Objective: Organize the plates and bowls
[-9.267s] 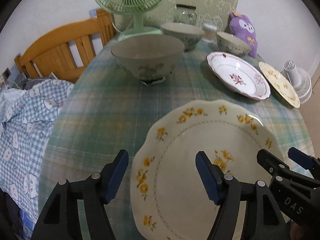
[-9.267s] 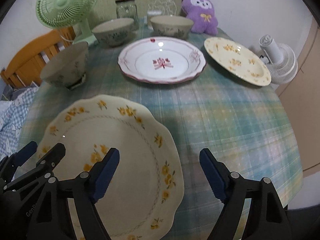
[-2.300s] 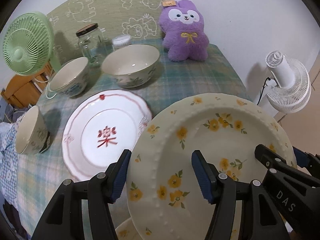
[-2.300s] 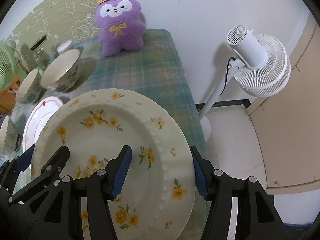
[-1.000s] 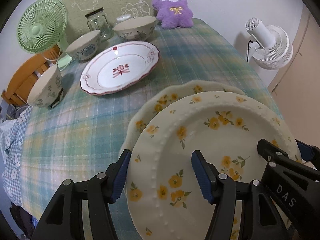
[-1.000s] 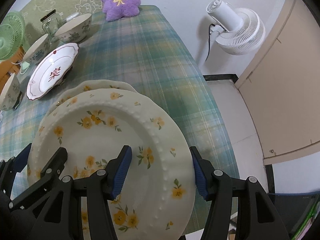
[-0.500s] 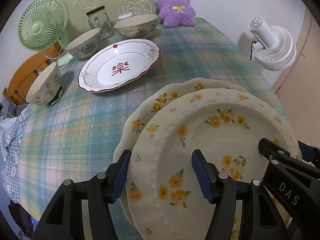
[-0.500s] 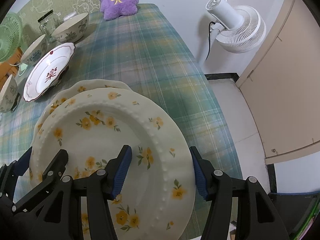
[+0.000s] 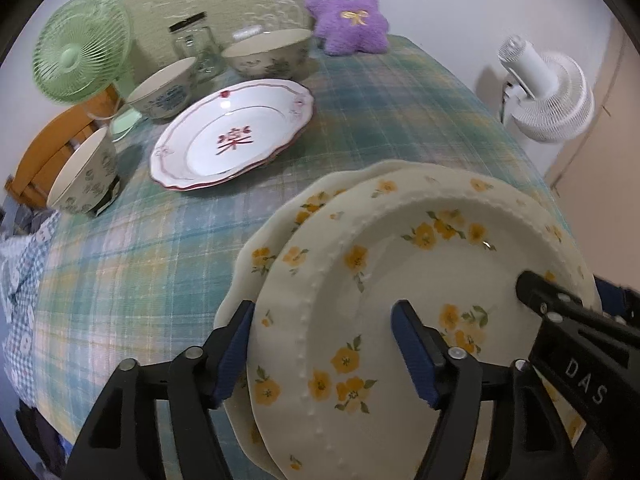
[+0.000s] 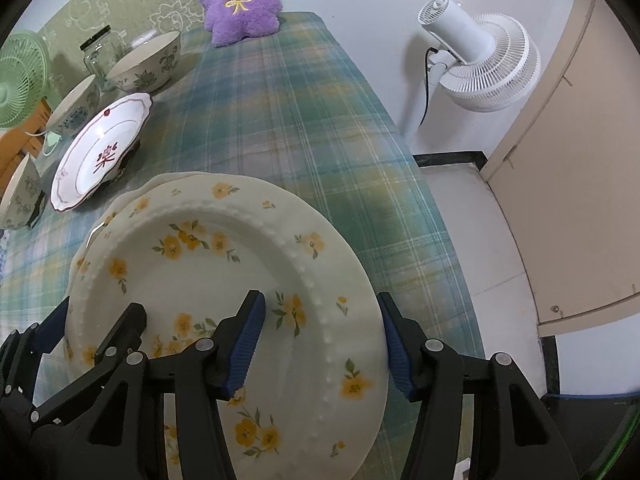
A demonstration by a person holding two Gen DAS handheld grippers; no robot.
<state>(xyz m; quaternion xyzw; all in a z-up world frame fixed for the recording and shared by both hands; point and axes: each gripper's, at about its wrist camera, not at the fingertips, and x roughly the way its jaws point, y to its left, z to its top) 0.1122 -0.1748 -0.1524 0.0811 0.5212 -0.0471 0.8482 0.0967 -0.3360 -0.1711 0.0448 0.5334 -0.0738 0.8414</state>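
Plaid cloth [image 9: 132, 264] covers our table. Nearest to us, the beaded yellow-flower plate [image 9: 400, 280] lies on the scalloped yellow-flower plate [image 9: 260, 248], so 1 stack of 2 seems made. Our left gripper [image 9: 320, 344] is opening around the rim, its pads no longer pressing. Our right gripper [image 10: 320, 332] is closing a little, astride the opposite rim; whether it grips, we cannot tell. Farther off, the red-pattern plate [image 9: 232, 140] lies alone, and 3 bowls [image 9: 264, 56] stand apart, not yet stacked.
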